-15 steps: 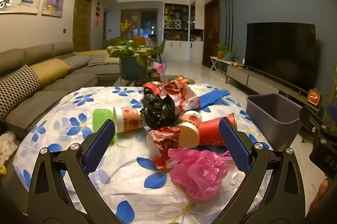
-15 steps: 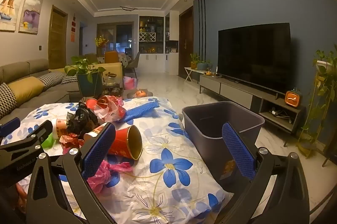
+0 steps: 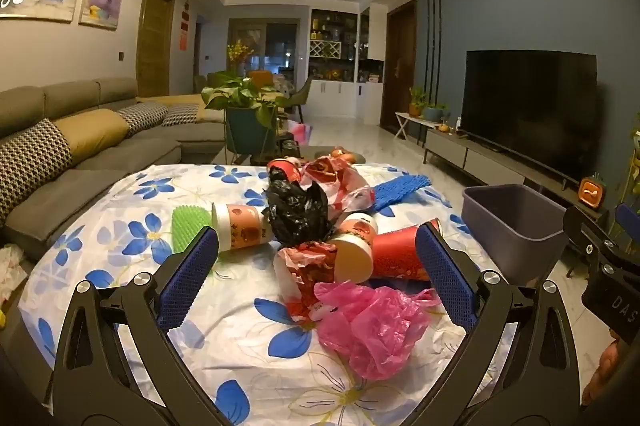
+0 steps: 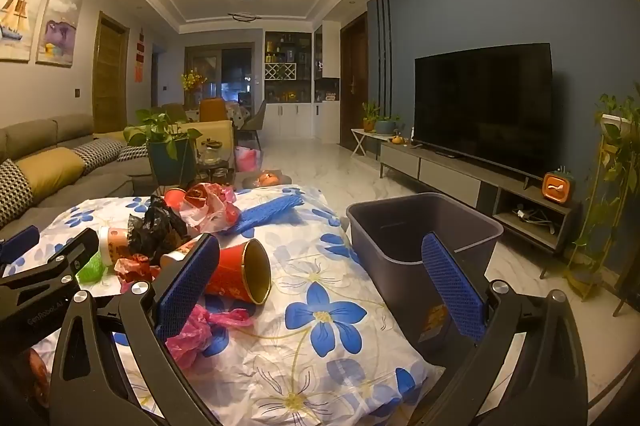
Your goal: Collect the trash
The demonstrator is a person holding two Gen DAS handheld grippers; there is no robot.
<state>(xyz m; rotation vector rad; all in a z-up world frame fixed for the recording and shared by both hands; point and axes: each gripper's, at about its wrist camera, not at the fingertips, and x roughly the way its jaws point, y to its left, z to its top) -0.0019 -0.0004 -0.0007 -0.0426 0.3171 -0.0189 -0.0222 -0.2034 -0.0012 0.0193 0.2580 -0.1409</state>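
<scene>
Left wrist view: the left hand-held gripper (image 3: 316,266) hangs with jaws wide apart and empty, above litter heaped mid-frame on a flower-print counter (image 3: 120,238). Nearest, at lower centre, lies a crumpled pink plastic bag (image 3: 372,322), likely light, soft and slippery; best pinched at a bunched fold. Paper cups (image 3: 240,228) and a black bag (image 3: 298,211) crowd behind it.

Right wrist view: the right hand-held gripper (image 4: 320,274), also spread and empty, faces a grey bin (image 4: 424,226) right of centre. A red cup (image 4: 240,272) lies at left.

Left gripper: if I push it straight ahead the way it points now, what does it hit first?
Most likely the pink plastic bag lying between the open fingers of the left gripper, with the tipped paper cup just behind it. Depth is hard to judge.
</scene>
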